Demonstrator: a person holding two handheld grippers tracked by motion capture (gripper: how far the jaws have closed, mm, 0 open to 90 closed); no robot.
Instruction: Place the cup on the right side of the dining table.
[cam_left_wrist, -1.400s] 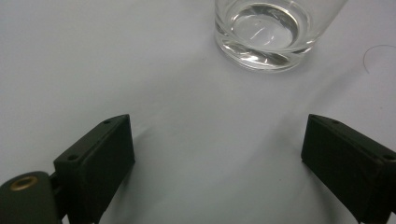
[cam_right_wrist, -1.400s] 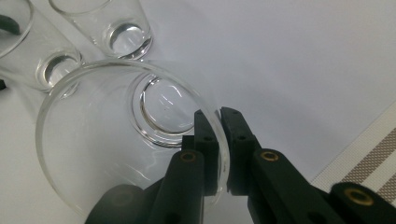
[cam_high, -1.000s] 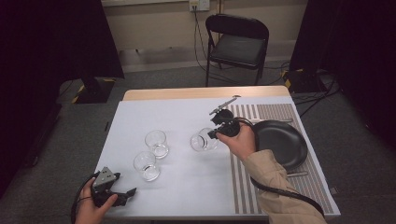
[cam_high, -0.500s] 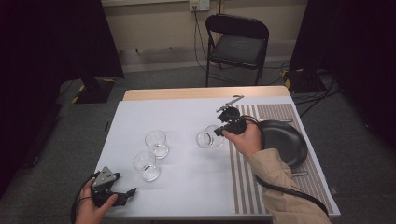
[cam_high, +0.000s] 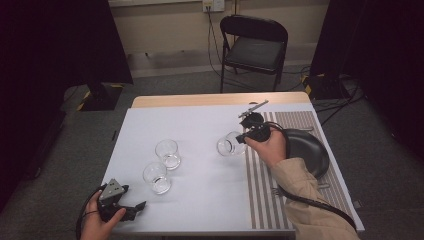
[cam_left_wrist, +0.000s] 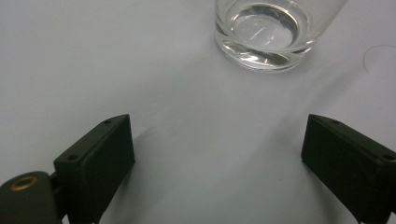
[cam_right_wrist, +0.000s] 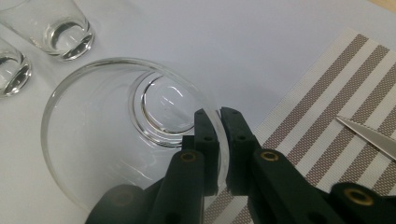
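Note:
My right gripper is shut on the rim of a clear glass, which hangs tilted on its side just above the white table, at the left edge of the striped placemat. In the right gripper view the jaws pinch the glass wall, one pad inside and one outside, at the gripper. Two more glasses stand upright at mid-left. My left gripper rests open at the front left corner. Its jaws are wide apart with a glass base ahead of them.
A black plate lies on the placemat under the right forearm. Cutlery lies on the mat's near part, and a metal tip shows at the right. A folding chair stands beyond the table's far edge.
My right hand has carried the tilted glass a little to the right, toward the placemat. The left gripper and the two standing glasses have stayed put.

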